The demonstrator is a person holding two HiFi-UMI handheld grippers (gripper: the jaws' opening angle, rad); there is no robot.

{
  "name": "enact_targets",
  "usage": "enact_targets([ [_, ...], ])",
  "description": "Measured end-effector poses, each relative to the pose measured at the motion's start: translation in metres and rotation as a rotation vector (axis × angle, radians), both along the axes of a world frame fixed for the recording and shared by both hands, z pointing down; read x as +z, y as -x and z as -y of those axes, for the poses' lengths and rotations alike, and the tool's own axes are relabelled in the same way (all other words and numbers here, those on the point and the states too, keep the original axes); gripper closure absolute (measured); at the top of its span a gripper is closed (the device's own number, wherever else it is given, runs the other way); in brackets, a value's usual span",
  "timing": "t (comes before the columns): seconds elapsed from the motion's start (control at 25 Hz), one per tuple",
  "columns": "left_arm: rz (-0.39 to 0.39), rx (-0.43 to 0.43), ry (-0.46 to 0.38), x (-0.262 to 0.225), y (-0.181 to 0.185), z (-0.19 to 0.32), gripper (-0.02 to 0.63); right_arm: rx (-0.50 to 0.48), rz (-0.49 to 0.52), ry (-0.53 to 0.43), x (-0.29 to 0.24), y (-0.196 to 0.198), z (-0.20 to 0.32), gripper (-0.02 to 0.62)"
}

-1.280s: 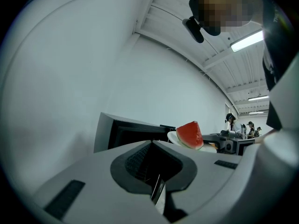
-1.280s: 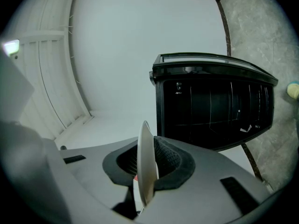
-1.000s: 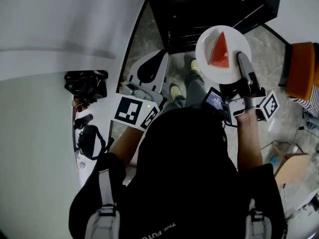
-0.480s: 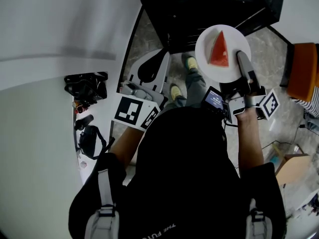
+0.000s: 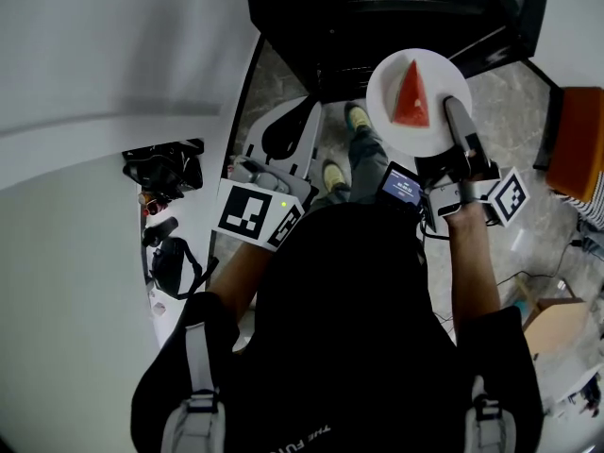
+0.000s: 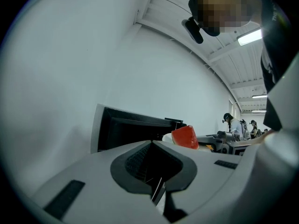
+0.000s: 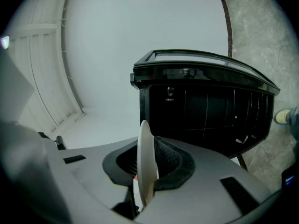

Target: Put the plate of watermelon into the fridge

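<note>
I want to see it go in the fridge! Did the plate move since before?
Yes. The plate, pinched in the right claw, has come a little closer to the black fridge.

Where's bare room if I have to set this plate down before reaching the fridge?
Best patch: the white table, bare left of the black gear along its edge. The floor strip between table and fridge is tight, with the left gripper and shoes in it.
</note>
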State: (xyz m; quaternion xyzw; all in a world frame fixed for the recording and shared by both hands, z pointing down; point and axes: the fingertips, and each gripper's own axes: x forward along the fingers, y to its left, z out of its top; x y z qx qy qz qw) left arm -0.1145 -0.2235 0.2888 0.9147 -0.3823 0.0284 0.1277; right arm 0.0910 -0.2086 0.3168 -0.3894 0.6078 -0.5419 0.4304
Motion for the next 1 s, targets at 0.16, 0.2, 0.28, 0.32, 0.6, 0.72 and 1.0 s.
enact_targets([
  [0.16,0.005,-0.009,0.01,-0.001,0.0,0.002,0.594,-0.007,0.003,-0.001,0.002,0.001,0.006,0.551],
  [0.2,0.006,-0.011,0.012,-0.001,0.0,0.003,0.594,-0.008,0.004,0.0,0.003,0.001,0.007,0.551],
  [0.28,0.011,-0.012,0.021,0.002,-0.003,0.01,0.594,-0.011,0.001,0.004,0.007,0.0,0.016,0.551],
  [0.32,0.014,-0.011,0.027,0.004,-0.004,0.013,0.594,-0.013,-0.003,0.007,0.01,-0.001,0.019,0.551],
  [0.6,0.029,0.001,0.067,0.024,-0.02,0.039,0.594,-0.036,-0.019,0.055,0.042,-0.006,0.05,0.551],
  [0.72,0.033,0.0,0.08,0.035,-0.017,0.049,0.594,-0.04,-0.018,0.067,0.057,-0.001,0.062,0.551],
  [1.0,0.053,-0.009,0.101,0.046,-0.02,0.055,0.594,-0.04,-0.002,0.078,0.076,0.001,0.076,0.551],
])
